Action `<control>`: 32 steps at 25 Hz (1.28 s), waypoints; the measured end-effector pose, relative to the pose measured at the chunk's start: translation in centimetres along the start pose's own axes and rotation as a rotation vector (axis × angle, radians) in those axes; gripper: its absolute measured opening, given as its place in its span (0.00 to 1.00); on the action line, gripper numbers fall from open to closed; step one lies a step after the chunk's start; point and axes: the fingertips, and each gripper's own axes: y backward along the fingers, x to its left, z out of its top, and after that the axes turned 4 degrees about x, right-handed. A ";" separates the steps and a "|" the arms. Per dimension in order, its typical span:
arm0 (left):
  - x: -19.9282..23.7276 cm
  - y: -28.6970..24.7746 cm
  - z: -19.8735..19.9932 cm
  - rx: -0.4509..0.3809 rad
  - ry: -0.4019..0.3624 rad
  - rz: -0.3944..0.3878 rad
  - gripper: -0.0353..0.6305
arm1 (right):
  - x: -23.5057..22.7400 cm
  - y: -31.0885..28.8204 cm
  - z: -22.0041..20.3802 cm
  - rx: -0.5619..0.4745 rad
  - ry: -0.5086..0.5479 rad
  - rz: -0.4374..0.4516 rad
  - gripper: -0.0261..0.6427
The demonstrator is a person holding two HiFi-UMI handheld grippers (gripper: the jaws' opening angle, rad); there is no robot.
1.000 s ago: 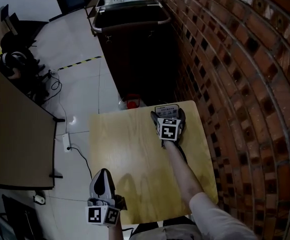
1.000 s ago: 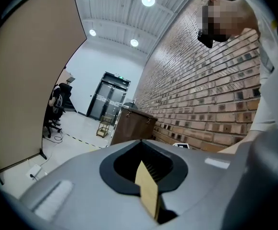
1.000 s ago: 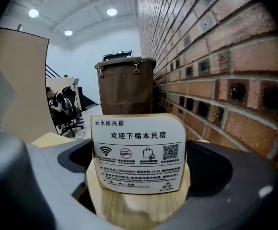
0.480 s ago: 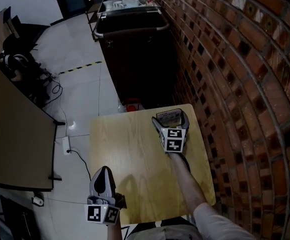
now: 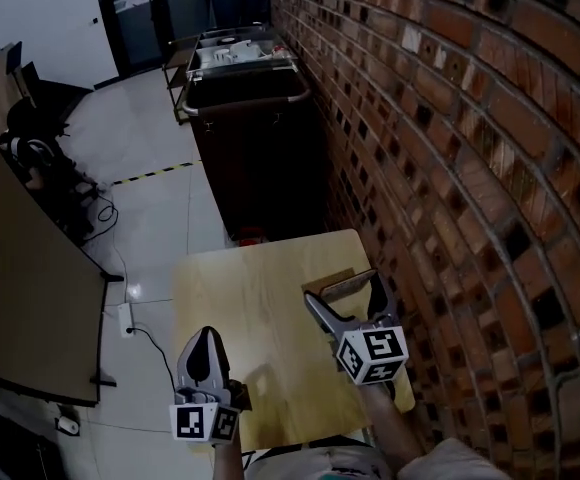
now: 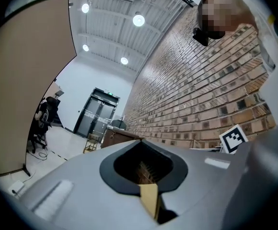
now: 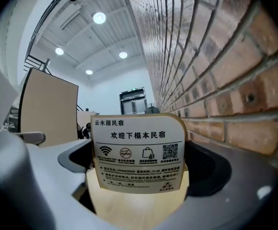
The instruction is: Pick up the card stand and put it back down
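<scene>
Your right tongs (image 5: 342, 291) pinch the card stand (image 7: 138, 155) by its wooden base, holding it over the worktop's (image 5: 255, 298) right side, beside the brick wall (image 5: 450, 168). Your left tongs (image 5: 207, 356) are pressed together, empty, at the worktop's near edge.

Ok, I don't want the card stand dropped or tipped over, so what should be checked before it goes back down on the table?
1. Grip: the right tongs are closed on the card stand, printed face towards the camera: ok.
2. Landing spot: the table wood near the stand shows nothing on it: ok.
3. Other hand: the left tongs are shut, at the table's near edge, apart from the stand: ok.
4. Stand's base level with the tabletop: cannot tell.
5. Gap to the brick wall on the right: cannot tell.
</scene>
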 end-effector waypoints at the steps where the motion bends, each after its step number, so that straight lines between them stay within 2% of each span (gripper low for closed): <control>1: -0.5 0.1 0.4 -0.012 0.001 -0.009 0.06 | 0.5 1.3 0.5 -0.011 -0.006 0.011 0.90; 8: -1.8 1.1 1.7 -0.051 -0.045 -0.030 0.06 | 2.9 6.7 1.9 -0.061 0.039 0.017 0.90; 20: -2.6 1.6 2.9 -0.074 -0.088 -0.051 0.06 | 4.1 7.8 2.4 -0.083 0.033 0.028 0.90; 27: -2.3 1.9 2.7 -0.062 -0.098 -0.020 0.06 | 4.2 7.9 2.3 -0.082 0.038 0.033 0.90; 32: -2.2 2.1 3.0 -0.092 -0.057 -0.029 0.06 | 4.2 8.0 2.2 -0.082 0.036 0.031 0.90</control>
